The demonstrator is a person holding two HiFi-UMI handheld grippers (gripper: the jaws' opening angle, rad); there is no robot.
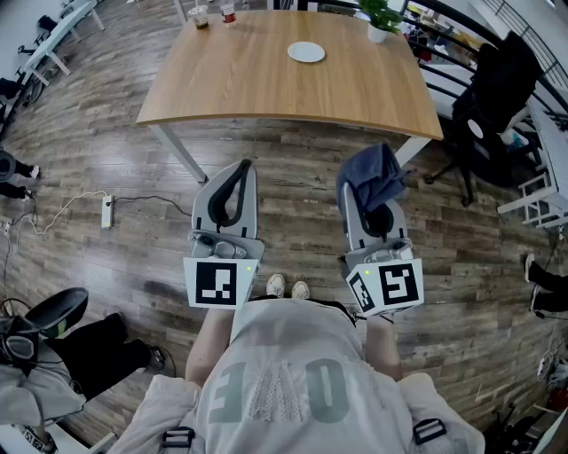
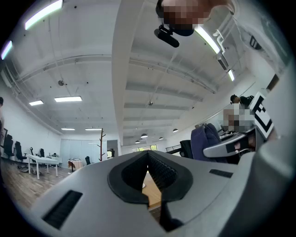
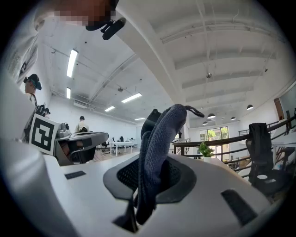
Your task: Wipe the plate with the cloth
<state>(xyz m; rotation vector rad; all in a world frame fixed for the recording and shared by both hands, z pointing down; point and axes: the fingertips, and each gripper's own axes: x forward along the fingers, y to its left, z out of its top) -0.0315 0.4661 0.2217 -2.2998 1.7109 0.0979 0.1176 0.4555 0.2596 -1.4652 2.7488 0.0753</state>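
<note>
Cloth, dark blue-grey knitted (image 1: 377,176), is pinched between the jaws of the right gripper (image 1: 377,213). In the right gripper view it (image 3: 159,148) stands up out of the pads in a thick fold, with a short tail hanging below. The right gripper (image 3: 148,180) is clamped on it. The left gripper (image 1: 241,173), at nine o'clock of the head view, has its jaws together with nothing between them, and the left gripper view shows the same closed tips (image 2: 148,162).

The small round white plate (image 1: 306,52) lies at twelve o'clock on the light wooden table (image 1: 240,89), toward its far edge and well apart from both grippers. A potted green plant (image 1: 382,16) stands at one o'clock and two cups (image 1: 213,14) at eleven. The person stands on the plank floor, short of the table.

Handling, as a judgement:
- The cloth looks soft, light and floppy. The hold low on the bunch leaves a free pad on top for wiping.
- The plate looks hard, smooth and light, so it is likely to skate under a sideways rub, and it is breakable.
- Steady it at the rim with the closed left tips and press gently.

Wiping not yet begun.
</note>
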